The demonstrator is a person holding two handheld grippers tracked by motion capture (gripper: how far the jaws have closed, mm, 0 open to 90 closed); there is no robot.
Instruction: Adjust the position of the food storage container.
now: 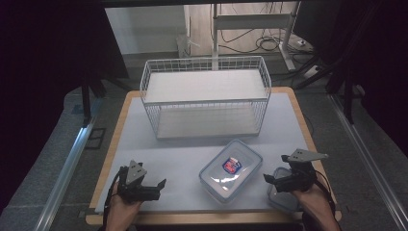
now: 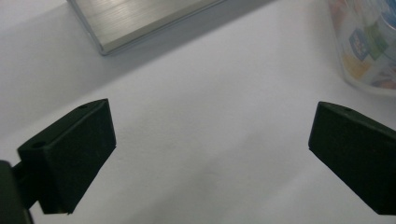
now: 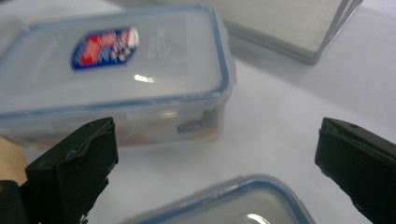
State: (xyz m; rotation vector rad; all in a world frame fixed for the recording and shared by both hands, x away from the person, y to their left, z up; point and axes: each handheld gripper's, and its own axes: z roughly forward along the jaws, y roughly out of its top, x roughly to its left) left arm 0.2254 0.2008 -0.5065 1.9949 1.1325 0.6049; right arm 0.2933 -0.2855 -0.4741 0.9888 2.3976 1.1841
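R gripper (image 3: 215,172) view: 2nd box (image 3: 233,203) beneath open jaws.

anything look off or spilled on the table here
Nothing spilled or damaged. The lidded container lies askew to the table edge, and a smaller container sits at the front right corner, overhanging the white mat under the right gripper. The wire basket stands square.

Small container (image 1: 281,195) partly behind right gripper (image 1: 274,180); sticker (image 3: 105,46) print blurred
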